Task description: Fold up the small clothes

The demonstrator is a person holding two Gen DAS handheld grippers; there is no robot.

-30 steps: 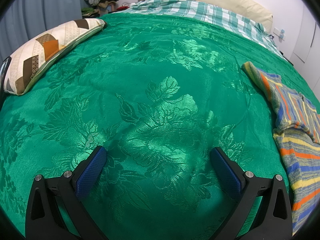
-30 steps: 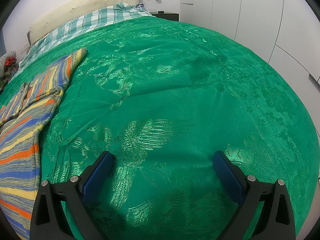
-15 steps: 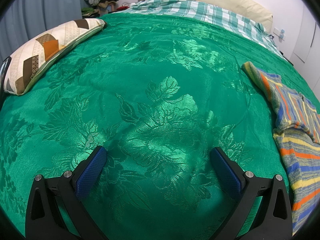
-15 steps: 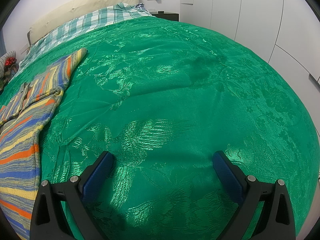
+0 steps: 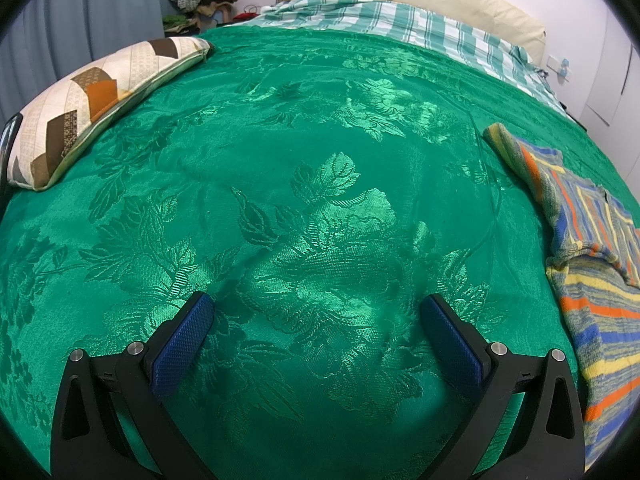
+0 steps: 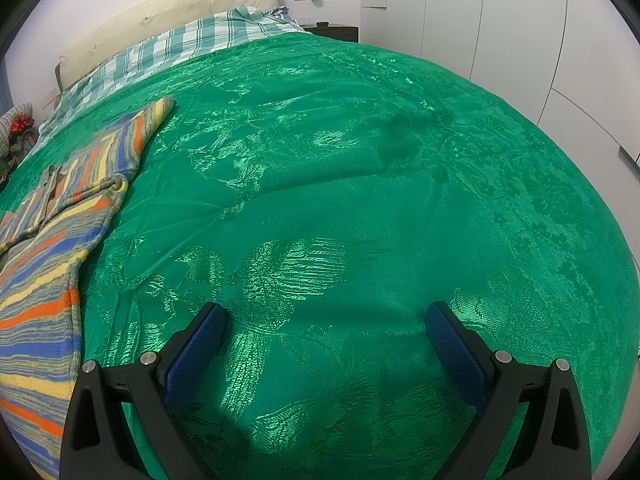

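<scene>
Nothing has moved since the earlier frames: both grippers sit in the same spots over the green bedspread (image 5: 320, 200), and the striped top (image 5: 592, 264) lies just as it did. In the left wrist view the left gripper (image 5: 316, 320) has its two blue pads spread wide apart, with nothing between them but the shiny green cloth. In the right wrist view the right gripper (image 6: 326, 330) is spread just as wide and holds nothing too. The striped top lies flat on the bedspread between the two grippers: it is at about 3 o'clock in the left view and at about 9 o'clock in the right view (image 6: 48, 272). One sleeve sticks up toward the head of the bed, at about 2 o'clock in the left view. The job looks like it has not begun, since the top is spread out and not folded. To do it well, each gripper should probably come in from its own side, slide a pad under an edge of the top, and pinch only the top, not the bedspread under it. Both sides should lift together so the fold comes out straight. A patterned pillow (image 5: 100, 100) rests at 10 o'clock in the left view, well apart from the top. No box, basket or other holder can be seen, so nothing is inside one.
</scene>
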